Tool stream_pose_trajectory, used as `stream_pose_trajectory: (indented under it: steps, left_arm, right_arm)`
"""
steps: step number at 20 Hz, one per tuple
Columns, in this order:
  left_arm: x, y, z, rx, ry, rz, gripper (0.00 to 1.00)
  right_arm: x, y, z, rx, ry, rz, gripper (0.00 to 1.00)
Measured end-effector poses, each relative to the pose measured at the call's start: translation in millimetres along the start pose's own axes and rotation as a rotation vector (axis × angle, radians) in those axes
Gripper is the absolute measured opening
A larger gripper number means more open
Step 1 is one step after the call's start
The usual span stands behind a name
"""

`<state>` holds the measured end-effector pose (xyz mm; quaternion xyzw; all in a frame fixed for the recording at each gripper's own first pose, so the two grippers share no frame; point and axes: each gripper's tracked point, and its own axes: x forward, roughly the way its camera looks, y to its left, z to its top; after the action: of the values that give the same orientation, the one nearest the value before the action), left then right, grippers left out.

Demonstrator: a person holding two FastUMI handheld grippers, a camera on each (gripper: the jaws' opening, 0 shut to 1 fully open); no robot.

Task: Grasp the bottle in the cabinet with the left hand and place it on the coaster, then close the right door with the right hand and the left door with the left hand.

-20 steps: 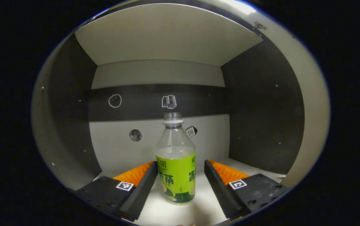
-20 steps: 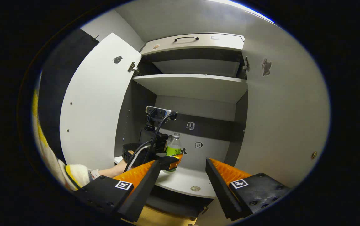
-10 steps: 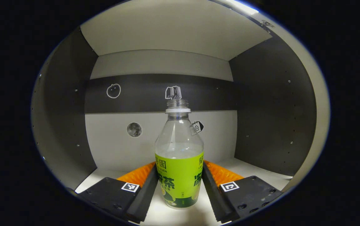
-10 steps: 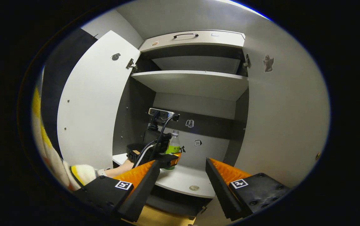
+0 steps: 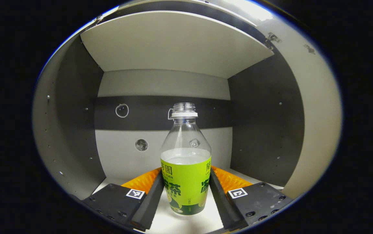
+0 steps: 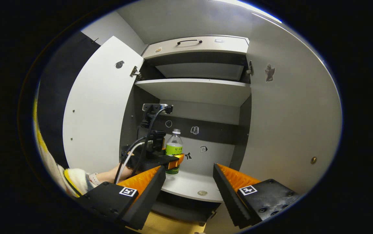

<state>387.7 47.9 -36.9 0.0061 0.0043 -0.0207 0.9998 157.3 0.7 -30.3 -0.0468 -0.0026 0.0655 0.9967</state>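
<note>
in the left gripper view the left gripper (image 5: 185,191) pinches the bottle (image 5: 186,162), its two fingers pressed against either side of the green label. the bottle stands upright, uncapped, clear above the label with a pale liquid reaching just over the label's top edge. it is inside the cabinet (image 5: 264,123), on or just above the white lower shelf (image 5: 186,222); whether its base touches the shelf cannot be told. an upper shelf (image 5: 173,42) spans overhead.

in the right gripper view the right gripper (image 6: 188,190) hangs in front of the cabinet with its fingers spread wide and nothing between them. farther in, a hand (image 6: 115,172) in a pale sleeve (image 6: 74,180) holds the left gripper around the bottle near the left side of the lower shelf. a small round coaster (image 6: 202,193) lies on that shelf close to its front edge, apart from the bottle. the left door (image 6: 98,110) and the right door (image 6: 290,110) both stand open. a drawer with a dark handle (image 6: 189,41) sits above.
</note>
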Motion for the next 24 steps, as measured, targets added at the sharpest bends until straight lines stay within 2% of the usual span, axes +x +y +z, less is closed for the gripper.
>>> stream_pose_trajectory:
  steps: [12, 19, 24]
  left_arm:
    - [-151, -36, 42, -0.004, -0.018, -0.089, 0.78]
    - [-237, -57, 30, -0.014, -0.008, -0.112, 0.78]
    - [-284, -78, 0, -0.024, 0.004, -0.129, 0.78]
  right_arm:
    - [-70, 23, 11, 0.011, 0.031, -0.045, 0.98]
    - [-115, 32, 16, 0.006, 0.046, -0.098, 0.98]
    - [-149, 26, 14, -0.005, 0.067, -0.164, 0.98]
